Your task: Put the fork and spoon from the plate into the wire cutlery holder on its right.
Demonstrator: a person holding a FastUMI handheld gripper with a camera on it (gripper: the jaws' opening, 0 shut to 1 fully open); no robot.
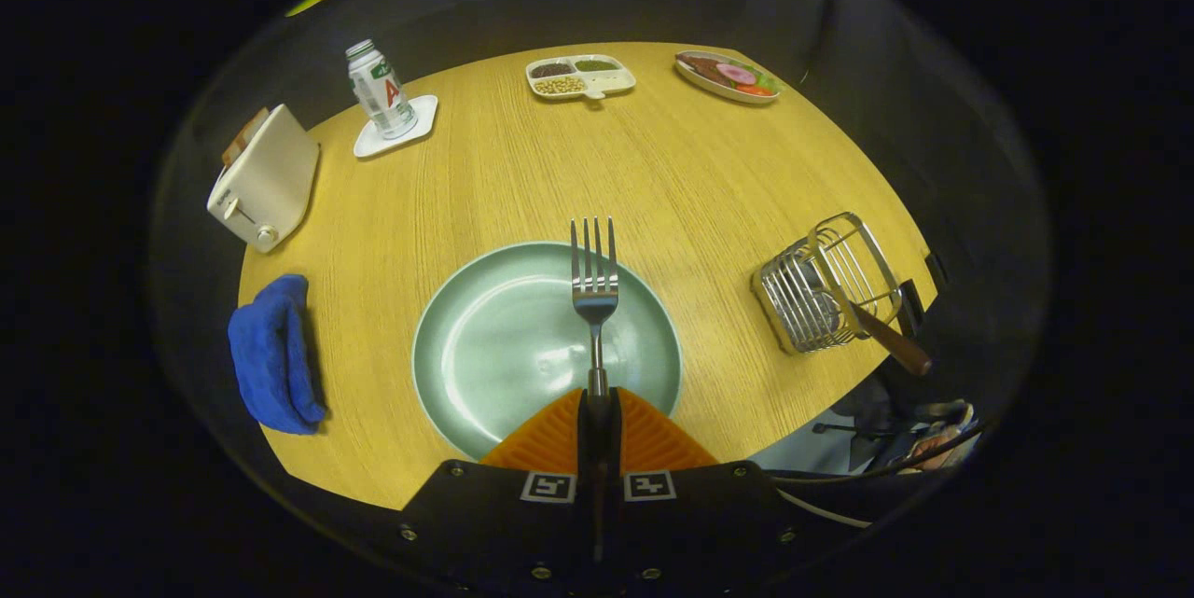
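Gripper jaws clamped on fork

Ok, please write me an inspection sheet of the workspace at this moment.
Surface: round wooden table.
Job's things: fork held above green plate; wire cutlery holder to the plate's right, a wooden-handled utensil in it.
Clutter: toaster, blue cloth, bottle on coaster, divided snack tray, food plate.
Grippers: gripper shut on fork handle.
Cables: cables near the gripper body.
Surroundings: dark booth wall.
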